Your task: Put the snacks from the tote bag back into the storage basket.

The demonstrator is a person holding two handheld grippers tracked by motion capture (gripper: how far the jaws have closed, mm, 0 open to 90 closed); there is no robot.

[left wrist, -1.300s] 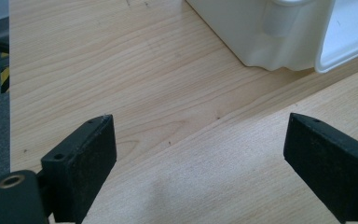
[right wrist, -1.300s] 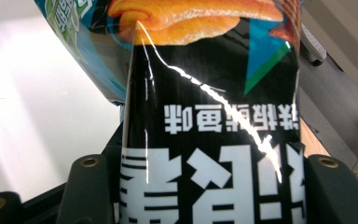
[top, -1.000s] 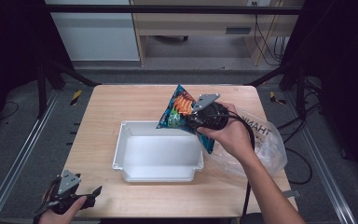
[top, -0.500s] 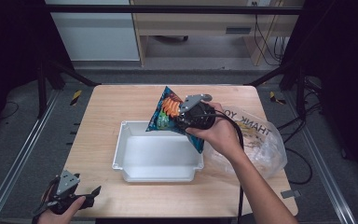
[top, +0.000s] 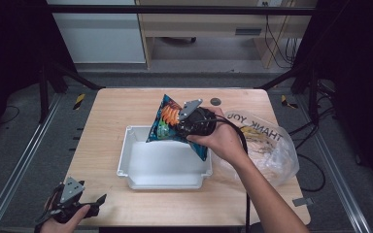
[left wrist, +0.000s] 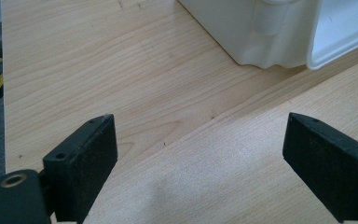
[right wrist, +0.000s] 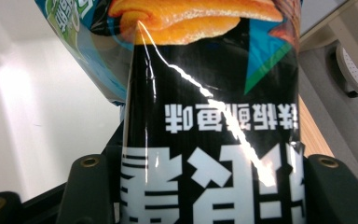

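So I've got the snack bag [top: 167, 122] pinched in my right gripper [top: 190, 127], jaws clamped tight on its black end, and it's hanging over the far edge of the white bin [top: 136, 178], not inside yet. My guess at the step: get the bag down into the bin. To do that well I'd bring it toward the middle of the bin before lowering, because the bag sticks out wide and a corner could catch the bin's rim. Let go only once it's low. My left gripper [top: 75, 206] sits at the counter [top: 107, 111] corner nearest me, on the bin's left, jaws wide apart with nothing between them.

The right gripper view gives me the bag's print [right wrist: 209, 116] up close against the bin's white inside. The high view adds the clear plastic bag [top: 267, 145] lying right of the bin.
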